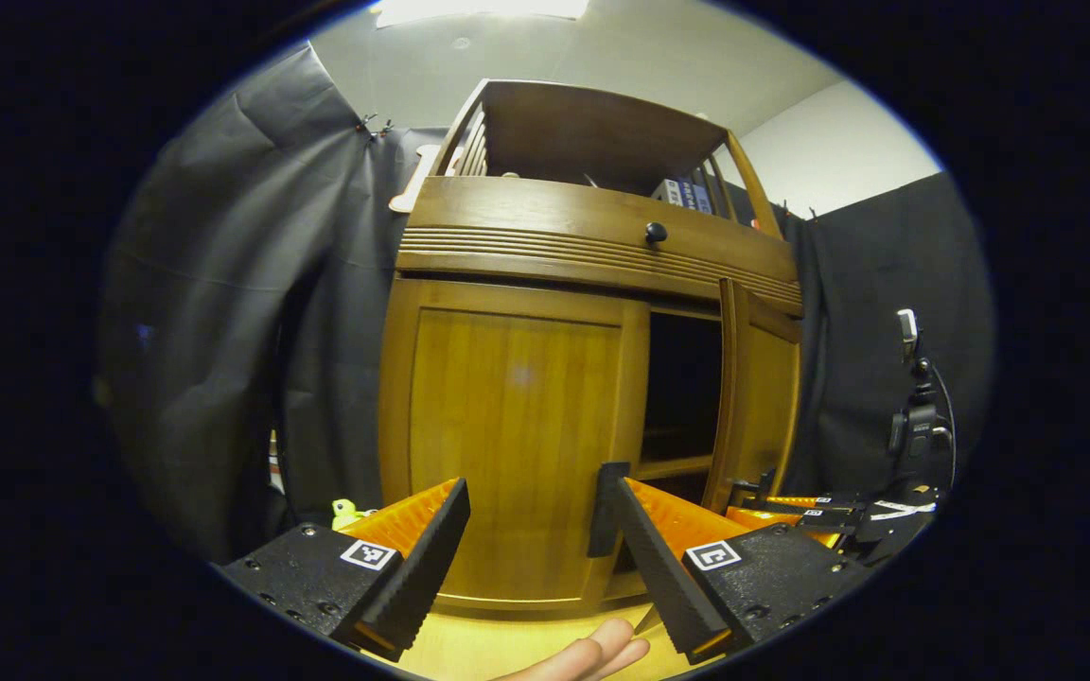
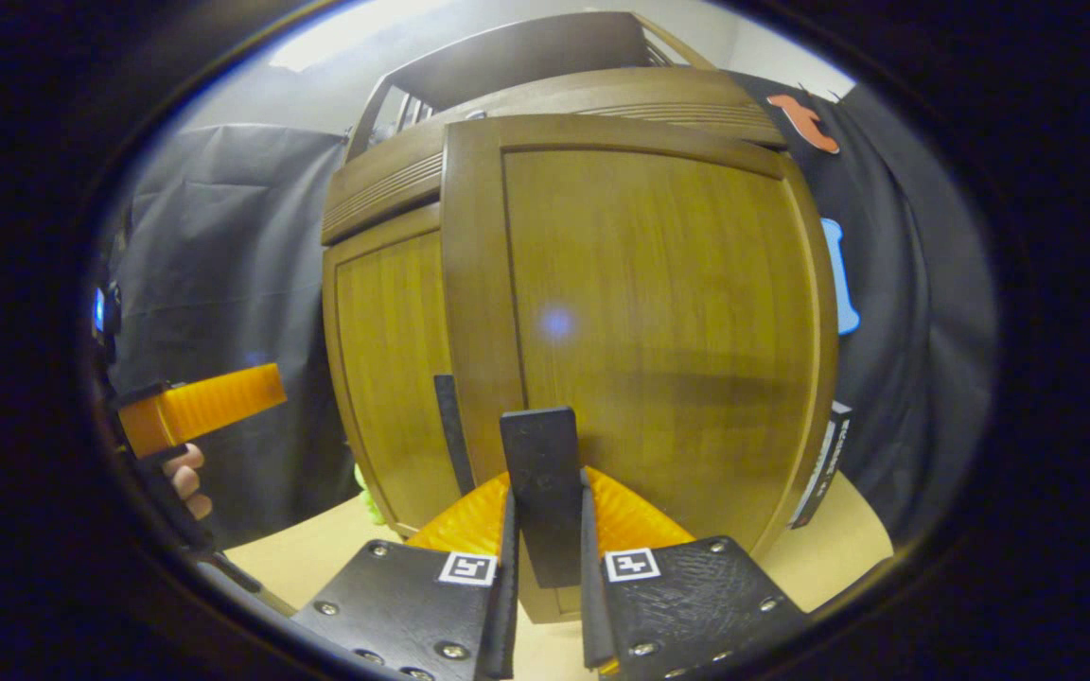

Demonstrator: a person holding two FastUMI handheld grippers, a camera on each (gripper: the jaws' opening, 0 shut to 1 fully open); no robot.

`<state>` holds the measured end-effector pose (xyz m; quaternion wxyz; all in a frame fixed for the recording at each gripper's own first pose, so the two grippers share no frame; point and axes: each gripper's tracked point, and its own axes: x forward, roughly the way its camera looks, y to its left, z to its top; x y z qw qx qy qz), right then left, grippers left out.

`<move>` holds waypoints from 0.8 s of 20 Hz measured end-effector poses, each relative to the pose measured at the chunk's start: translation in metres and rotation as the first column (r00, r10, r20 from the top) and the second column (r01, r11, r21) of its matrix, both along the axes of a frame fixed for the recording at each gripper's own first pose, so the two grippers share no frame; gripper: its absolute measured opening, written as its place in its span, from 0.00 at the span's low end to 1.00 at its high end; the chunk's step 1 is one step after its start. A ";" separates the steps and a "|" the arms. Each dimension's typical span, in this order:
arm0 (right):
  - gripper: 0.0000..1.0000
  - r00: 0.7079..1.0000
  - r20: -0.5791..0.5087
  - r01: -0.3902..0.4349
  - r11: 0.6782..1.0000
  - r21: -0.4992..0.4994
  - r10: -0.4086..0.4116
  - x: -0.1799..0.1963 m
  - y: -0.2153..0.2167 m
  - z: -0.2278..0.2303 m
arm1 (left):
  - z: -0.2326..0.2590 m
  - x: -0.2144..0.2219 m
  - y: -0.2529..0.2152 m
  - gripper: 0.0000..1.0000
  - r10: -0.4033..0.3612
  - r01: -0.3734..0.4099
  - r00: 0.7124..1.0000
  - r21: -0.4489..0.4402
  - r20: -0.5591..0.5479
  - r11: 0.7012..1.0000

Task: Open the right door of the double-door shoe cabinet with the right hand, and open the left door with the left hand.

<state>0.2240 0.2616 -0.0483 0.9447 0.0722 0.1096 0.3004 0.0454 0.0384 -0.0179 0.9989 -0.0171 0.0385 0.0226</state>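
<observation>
Right tongs (image 2: 545, 530) are clamping the vertical handle (image 2: 539, 473) of the right door (image 2: 659, 322), which is standing ajar. Left tongs (image 1: 531, 530) are hanging apart, holding nothing, directly facing the closed left door (image 1: 507, 435); its handle (image 1: 606, 506), long axis upright, is lying just beside the right-hand finger. Count: one shoe cabinet (image 1: 592, 236) on the tabletop (image 2: 838, 539), two doors, two handles.

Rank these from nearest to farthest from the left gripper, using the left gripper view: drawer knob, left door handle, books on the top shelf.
1. Left door handle, beside the left gripper.
2. Drawer knob, higher up, centre.
3. Books, topmost, at right.
</observation>
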 end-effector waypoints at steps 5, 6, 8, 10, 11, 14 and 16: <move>0.28 0.999 -0.003 -0.054 0.999 0.007 0.054 0.001 0.002 0.000 | -0.002 -0.005 -0.019 0.92 -0.059 0.059 0.998 0.007 0.004 0.998; 0.28 0.998 0.005 -0.063 0.998 0.009 0.063 0.001 0.002 0.001 | -0.001 -0.005 -0.024 0.92 -0.069 0.069 0.998 0.016 0.011 0.997; 0.28 0.997 0.009 -0.074 0.997 0.013 0.074 0.000 0.000 0.004 | -0.005 -0.003 -0.030 0.95 -0.076 0.076 0.997 0.028 0.005 0.997; 0.28 0.997 0.026 -0.076 0.997 -0.002 0.076 -0.002 -0.002 0.009 | -0.008 -0.004 -0.034 0.96 -0.078 0.078 0.997 0.026 0.002 0.997; 0.28 0.997 0.033 -0.076 0.997 -0.009 0.076 -0.002 -0.005 0.012 | -0.009 -0.003 -0.038 0.92 -0.083 0.083 0.997 0.028 0.002 0.996; 0.27 0.997 0.043 -0.068 0.998 -0.013 0.069 -0.012 -0.031 0.016 | -0.015 -0.001 -0.045 0.96 -0.090 0.091 0.996 0.039 -0.007 0.995; 0.28 0.997 0.048 -0.055 0.998 -0.002 0.055 -0.019 -0.048 0.015 | -0.019 0.000 -0.050 0.96 -0.097 0.097 0.995 0.036 -0.014 0.995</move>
